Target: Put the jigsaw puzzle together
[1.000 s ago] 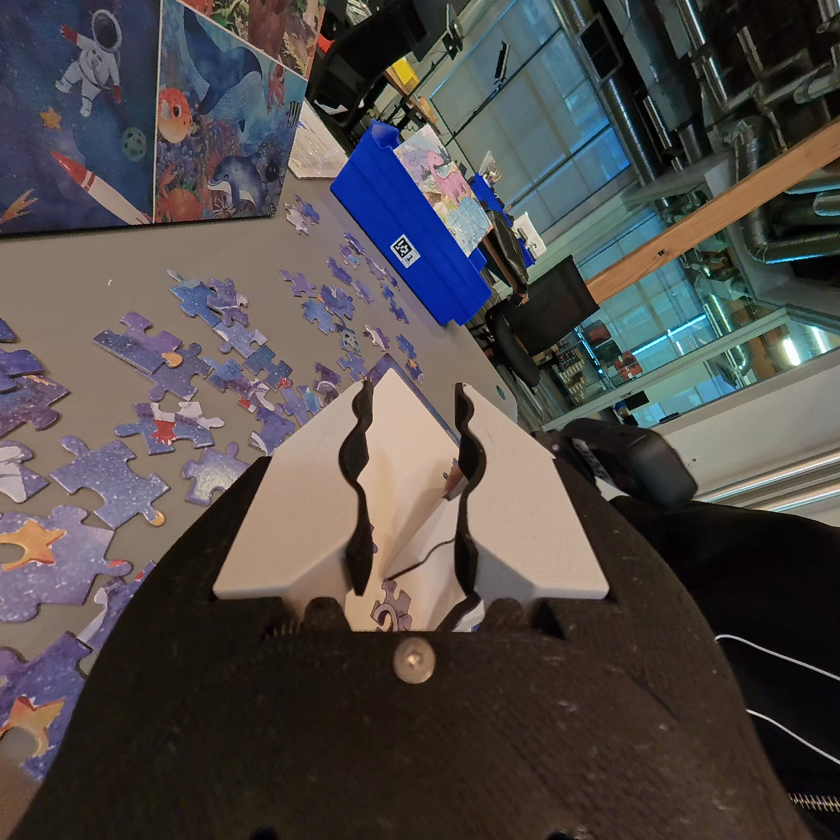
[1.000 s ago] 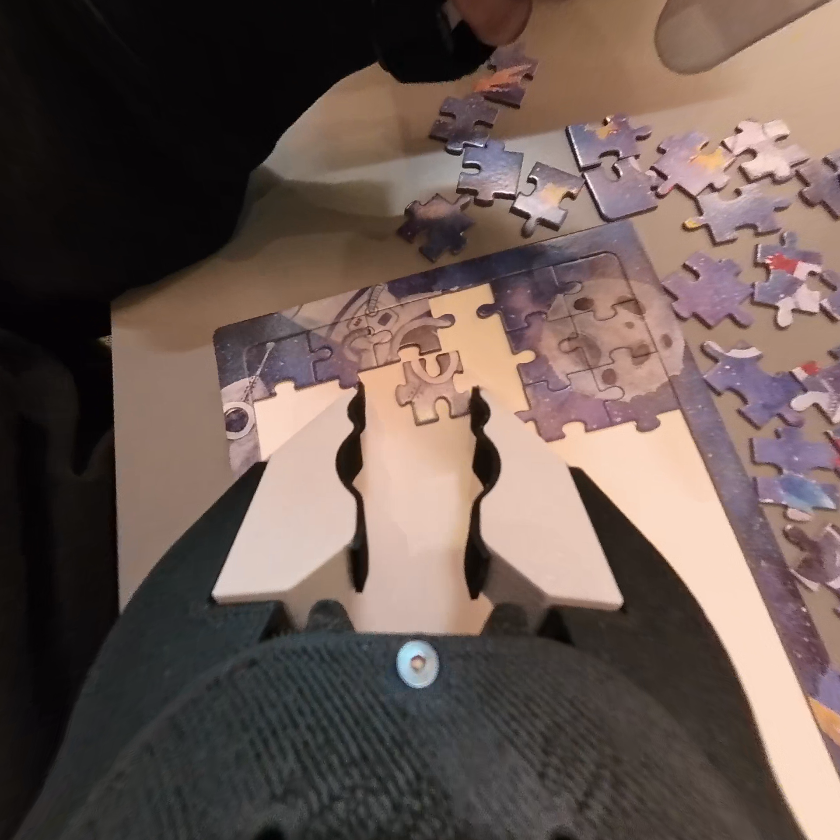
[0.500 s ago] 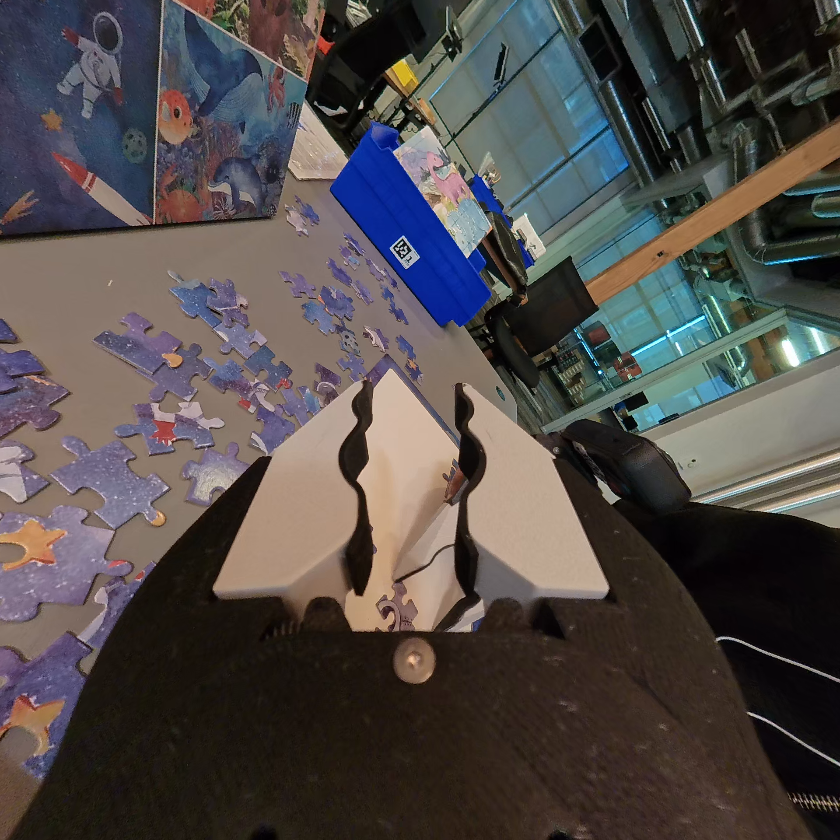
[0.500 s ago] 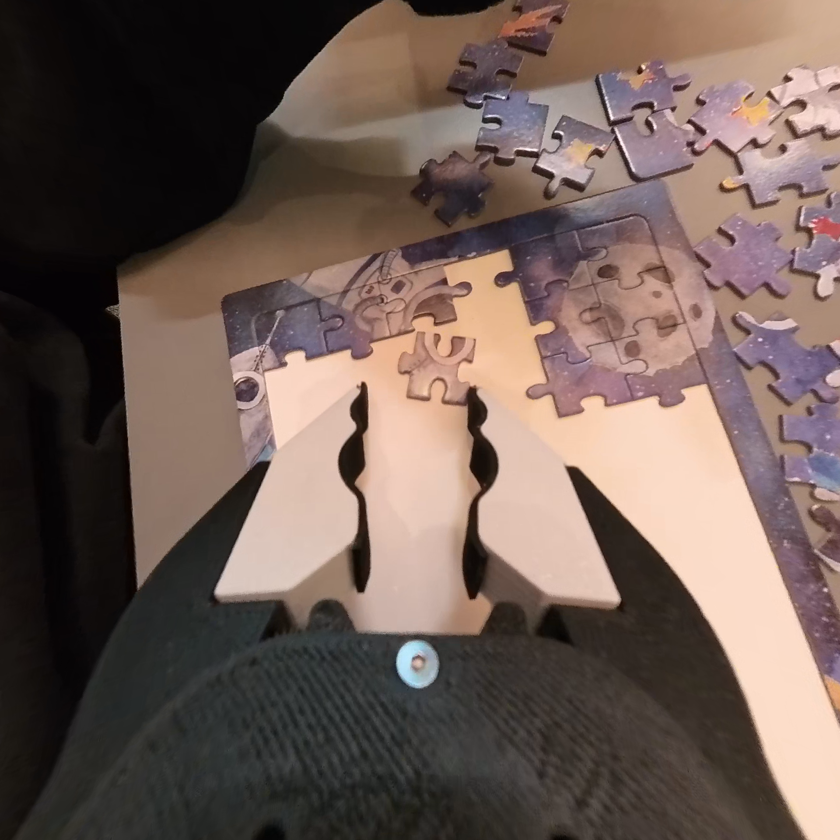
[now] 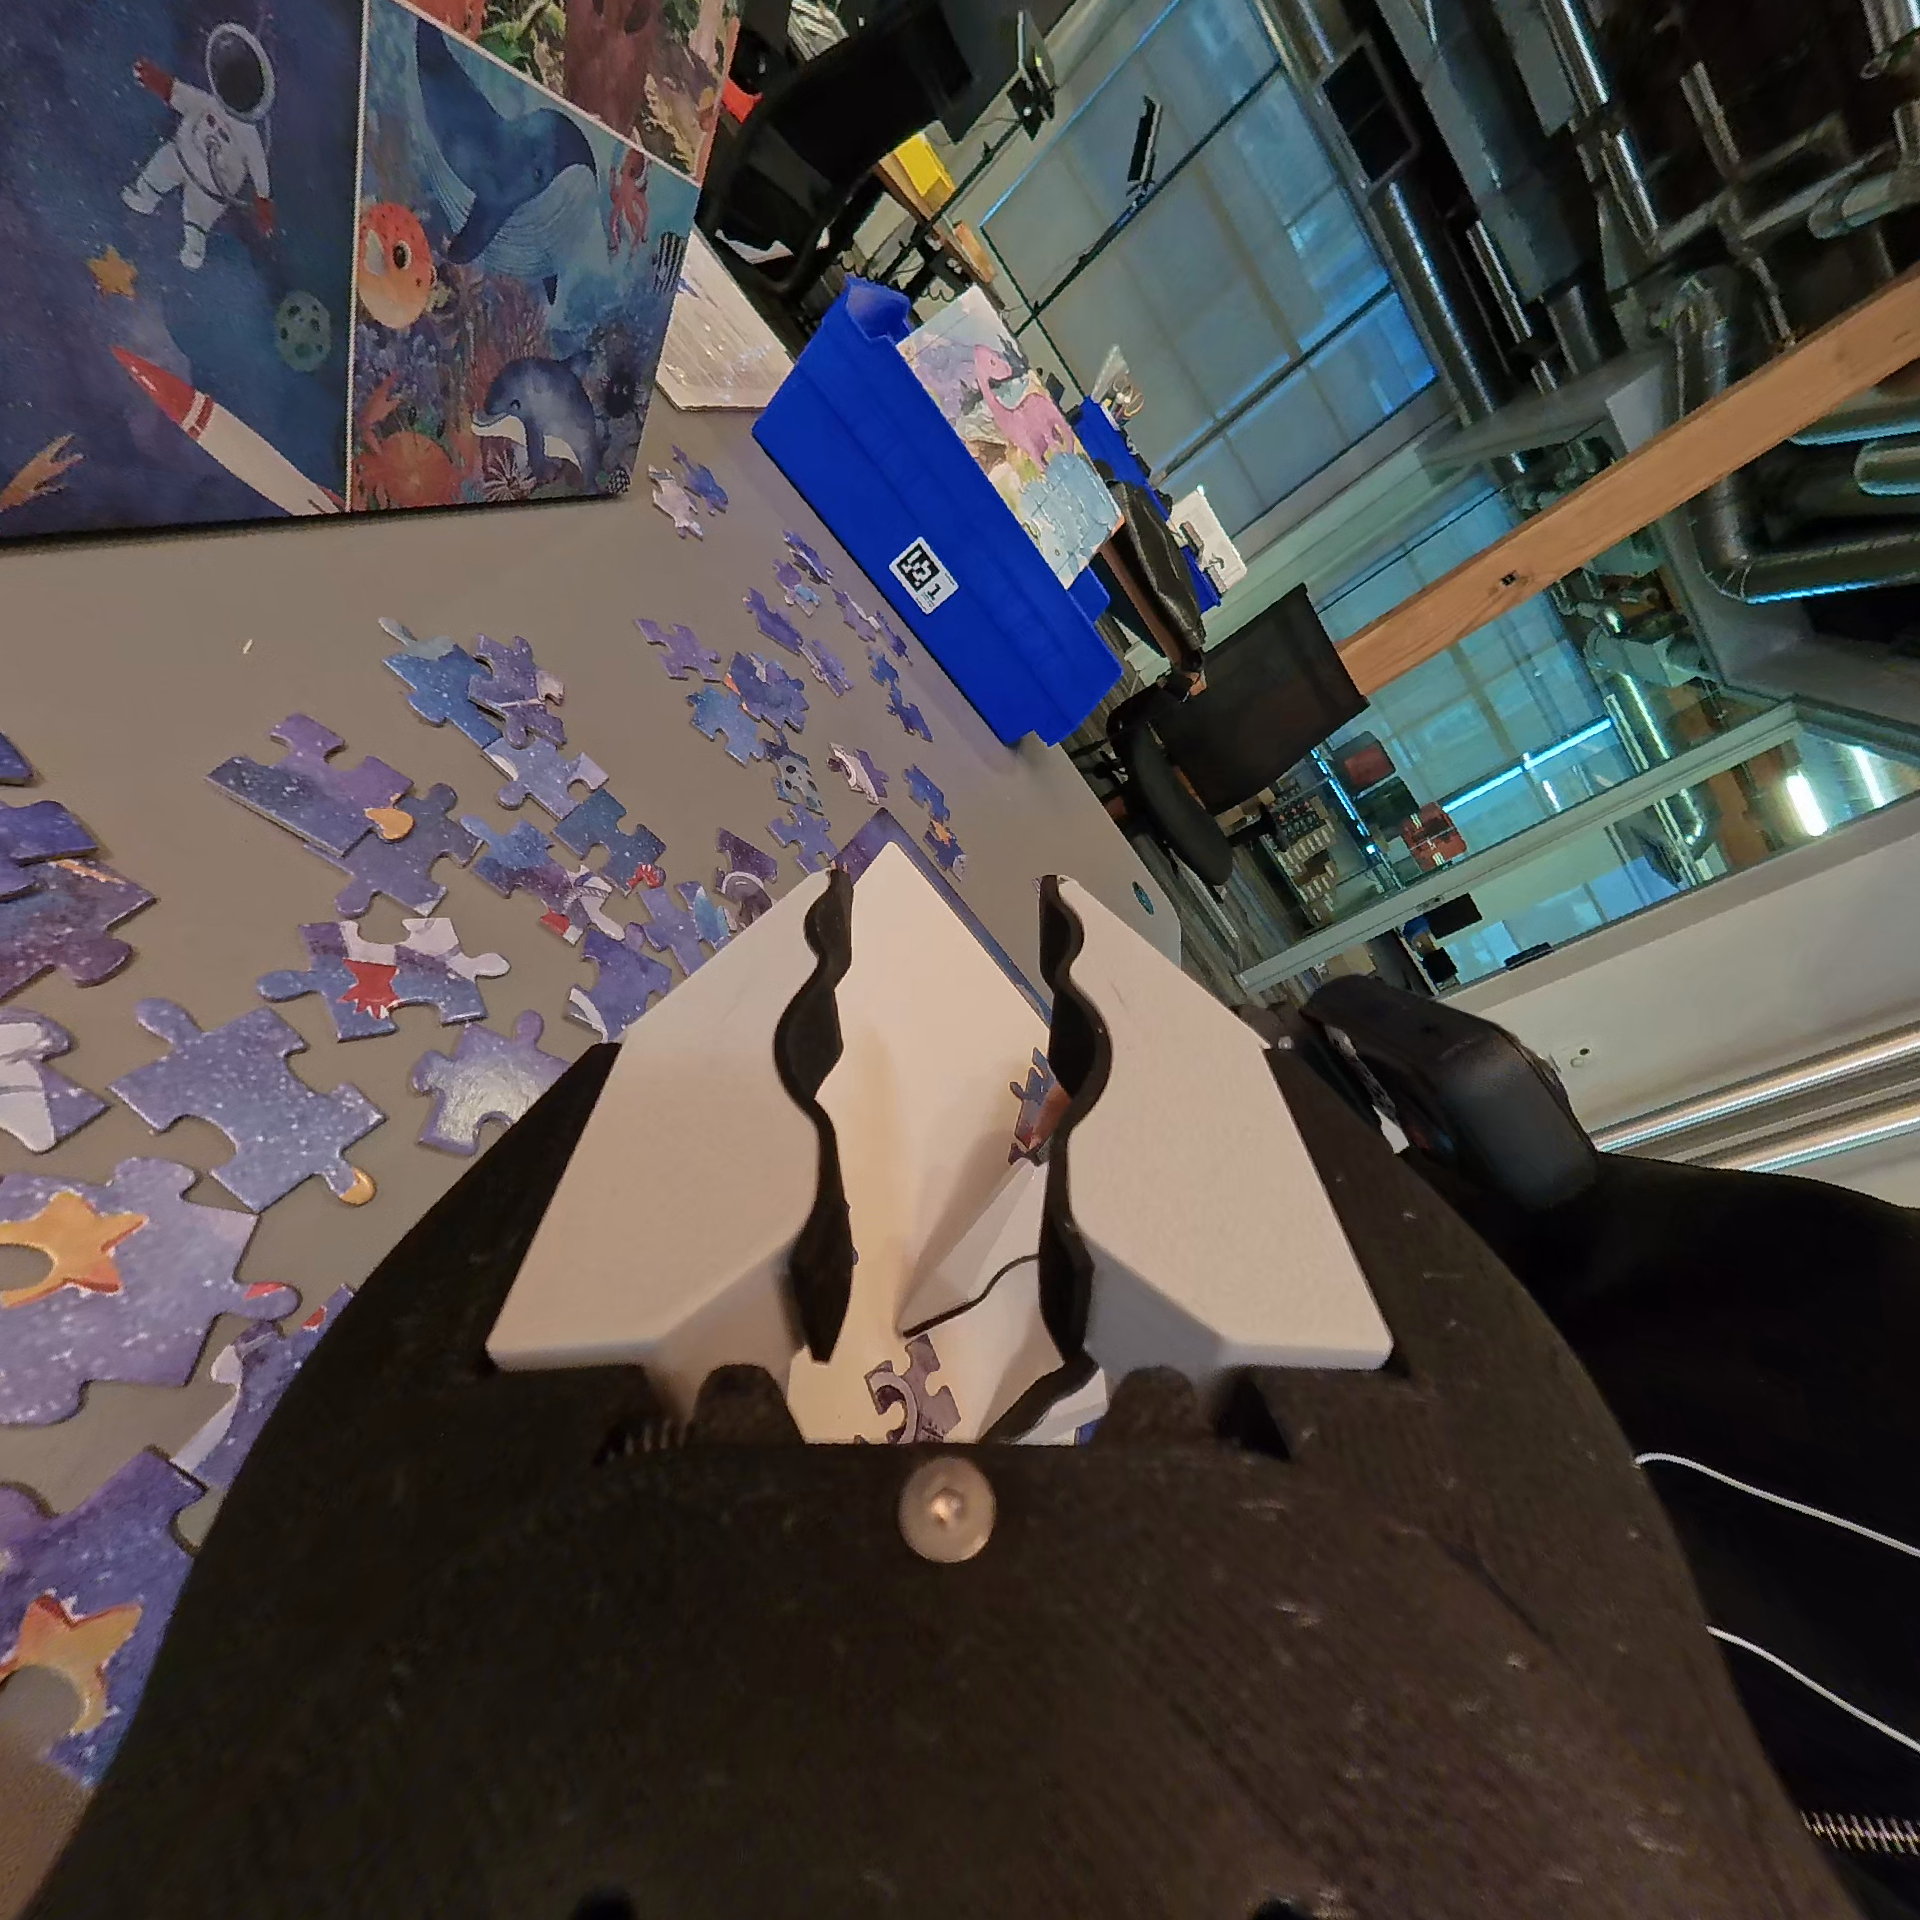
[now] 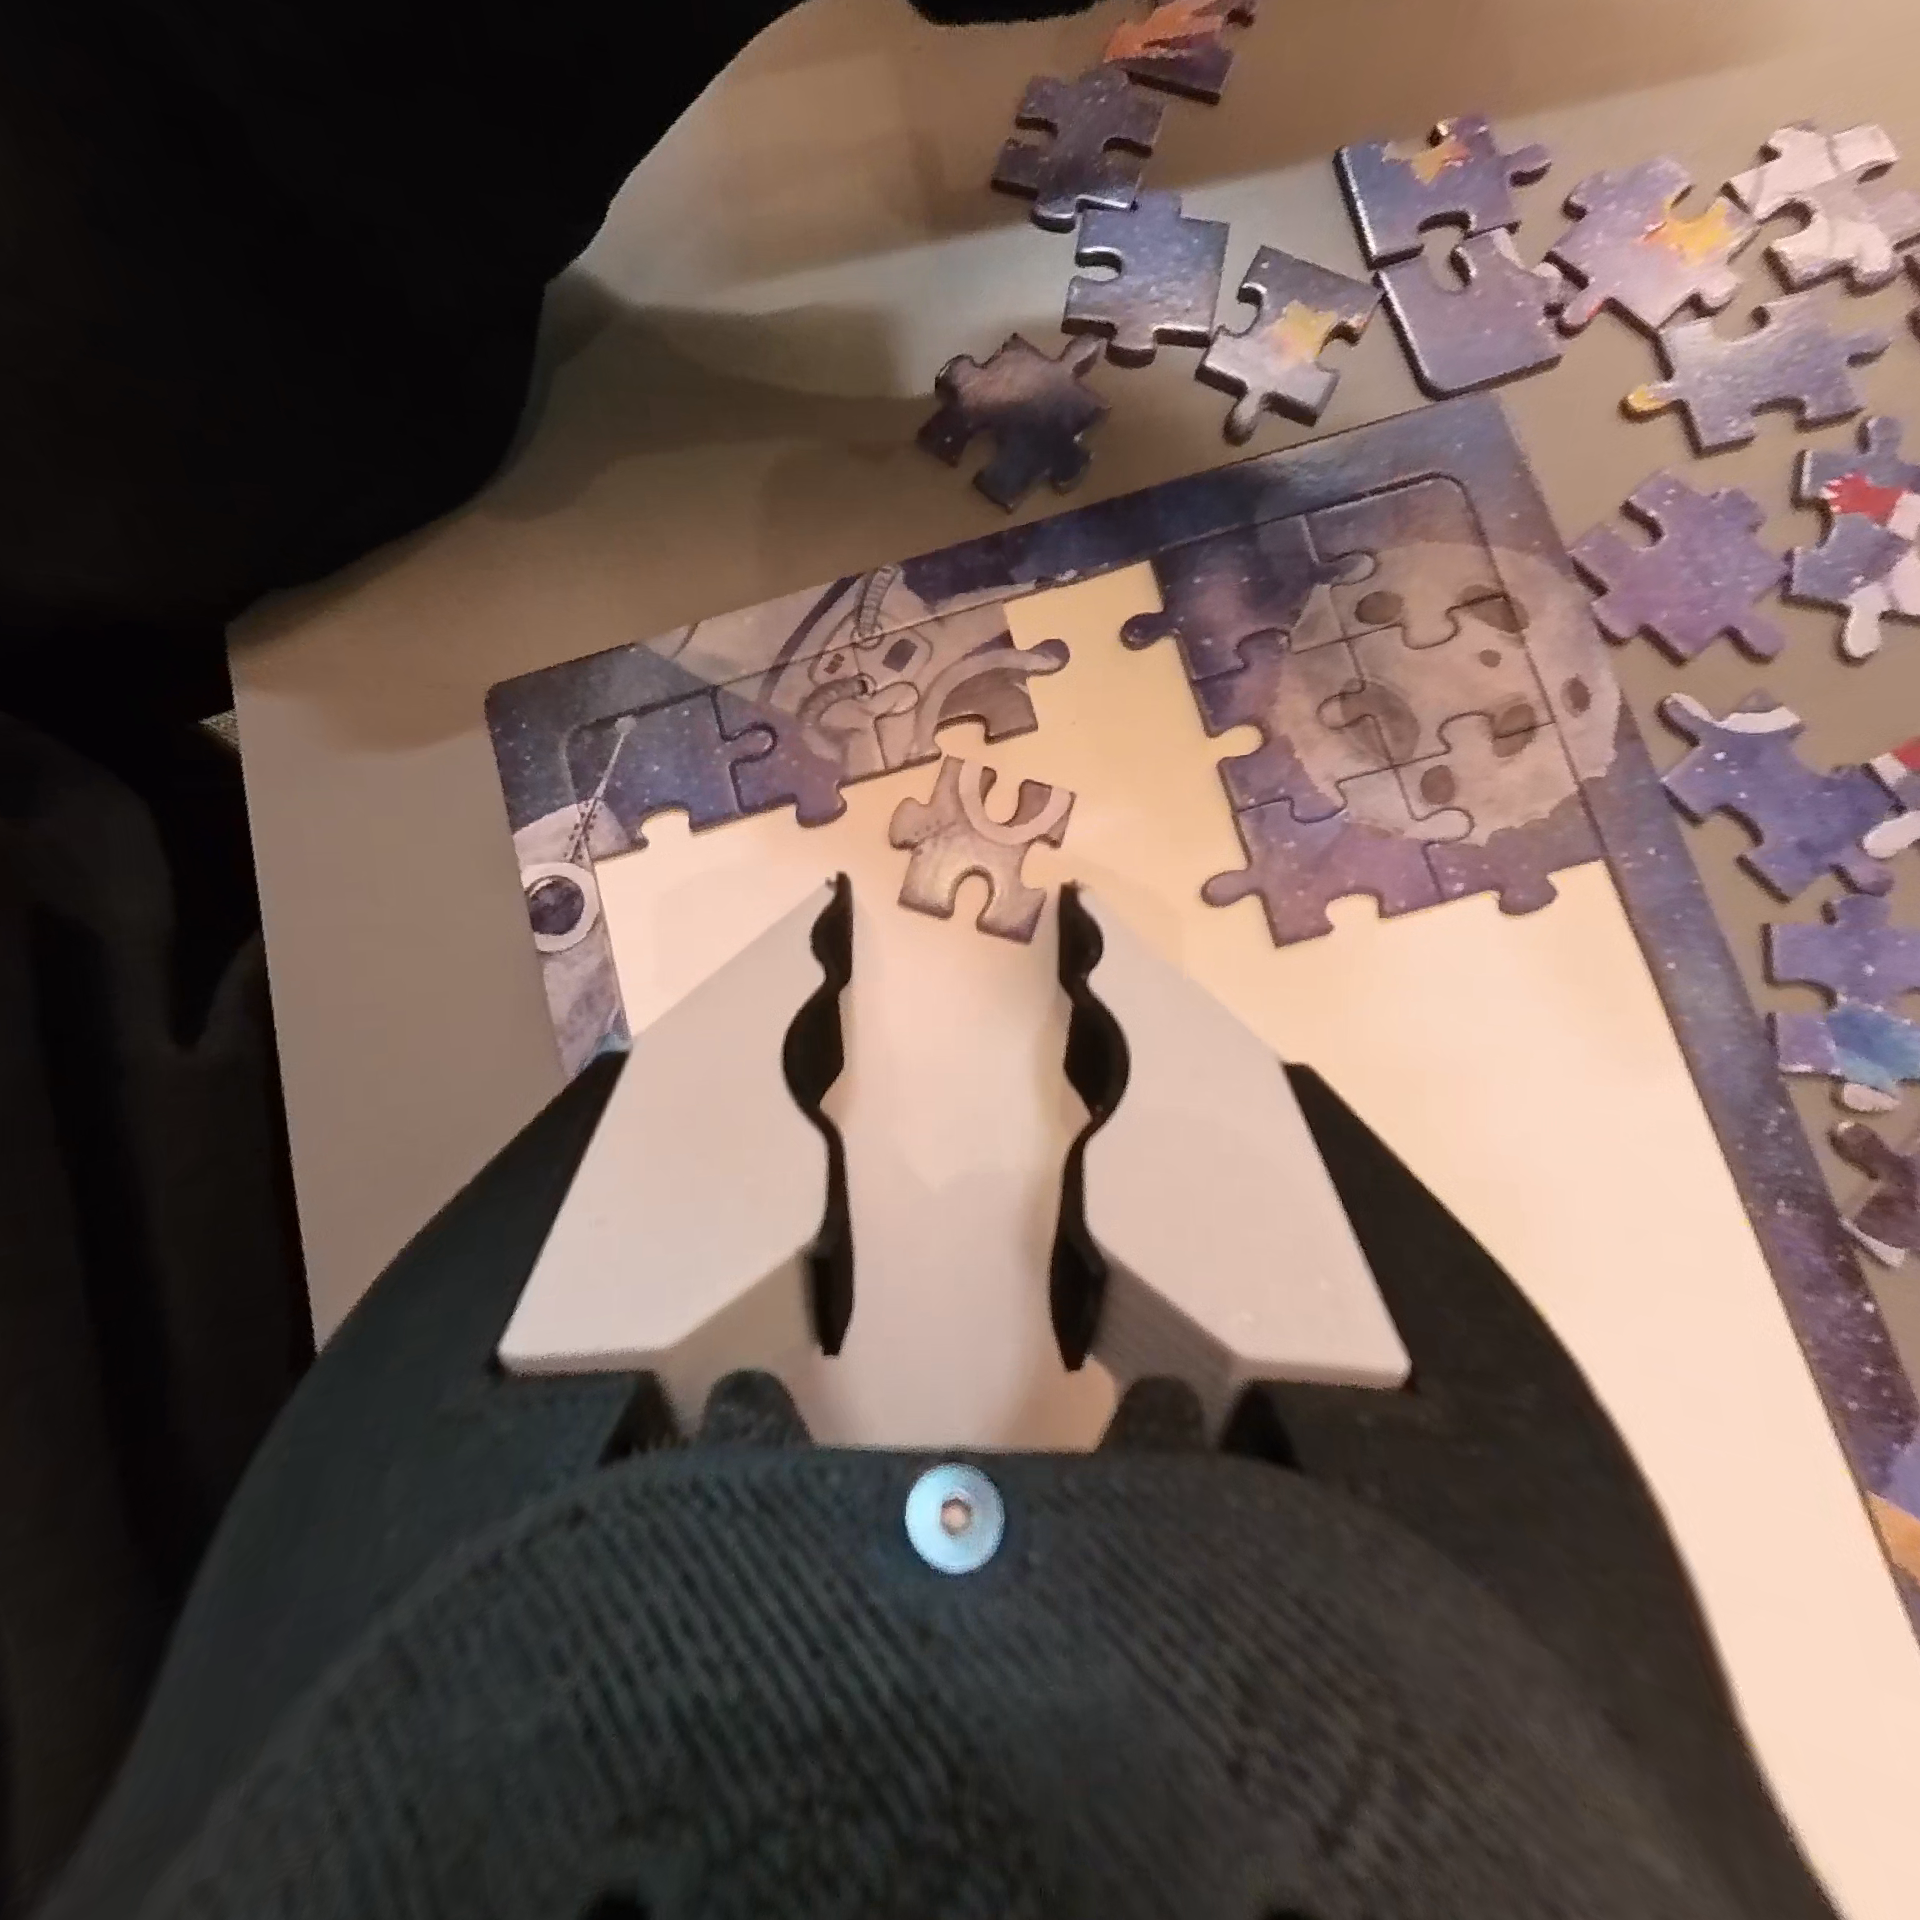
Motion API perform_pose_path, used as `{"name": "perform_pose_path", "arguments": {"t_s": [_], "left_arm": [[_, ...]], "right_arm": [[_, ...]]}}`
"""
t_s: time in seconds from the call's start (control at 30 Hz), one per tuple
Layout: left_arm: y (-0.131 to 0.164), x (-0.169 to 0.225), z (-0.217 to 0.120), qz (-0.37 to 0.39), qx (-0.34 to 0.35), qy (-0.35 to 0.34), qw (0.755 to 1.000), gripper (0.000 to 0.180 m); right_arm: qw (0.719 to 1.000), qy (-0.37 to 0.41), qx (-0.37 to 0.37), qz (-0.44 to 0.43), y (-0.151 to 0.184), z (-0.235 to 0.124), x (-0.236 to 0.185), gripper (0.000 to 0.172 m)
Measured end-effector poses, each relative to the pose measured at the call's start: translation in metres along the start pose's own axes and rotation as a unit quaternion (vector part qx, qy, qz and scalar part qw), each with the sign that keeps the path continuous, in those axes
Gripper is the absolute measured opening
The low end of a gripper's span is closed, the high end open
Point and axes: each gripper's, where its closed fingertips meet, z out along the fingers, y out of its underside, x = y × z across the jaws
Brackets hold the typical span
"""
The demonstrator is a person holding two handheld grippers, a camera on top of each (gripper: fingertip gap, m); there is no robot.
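On the puzzle tray [image 6: 1351, 1195], dark cloth hides the corner; both tongs [image 6: 951, 894] [image 5: 940, 894] spread, empty.

The puzzle tray [image 6: 1704, 935] serves as the landmark. In the right wrist view its near left corner lies under the right tool [image 6: 951, 894] and the dark body behind it, and its near right part runs off the picture's edge. Loose pieces [image 6: 1860, 551] to the tray's right are cut by that edge. Beyond the tray's far left corner a dark mass [image 6: 260, 260] hides the bench [image 6: 727, 343]; what it is cannot be told. In the left wrist view the left tool [image 5: 940, 894] covers nearly all the tray, showing only a far corner. The whole right view is slightly blurred.
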Motion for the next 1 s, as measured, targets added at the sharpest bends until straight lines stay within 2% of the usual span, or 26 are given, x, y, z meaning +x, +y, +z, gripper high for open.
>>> {"name": "perform_pose_path", "arguments": {"t_s": [0.43,0.67,0.83,1.0], "left_arm": [[0.0,-0.0001,-0.0001,0.0,0.0,0.0,1.0,0.034],[-0.0002,0.0001,-0.0003,0.0,0.0,0.0,1.0,0.034],[-0.0005,0.0002,-0.0006,0.0,0.001,0.0,1.0,0.034],[-0.0006,0.0006,-0.0008,0.001,0.001,0.0,1.0,0.034]], "right_arm": [[0.999,0.015,-0.02,-0.03,-0.004,0.0049,0.0034,0.033],[0.998,-0.017,-0.023,-0.052,-0.0045,0.0054,0.0019,0.021],[0.996,-0.059,-0.023,-0.062,-0.004,0.004,0.0018,0.021],[0.987,-0.105,-0.029,-0.119,-0.0007,0.0013,-0.0015,0.021]]}}
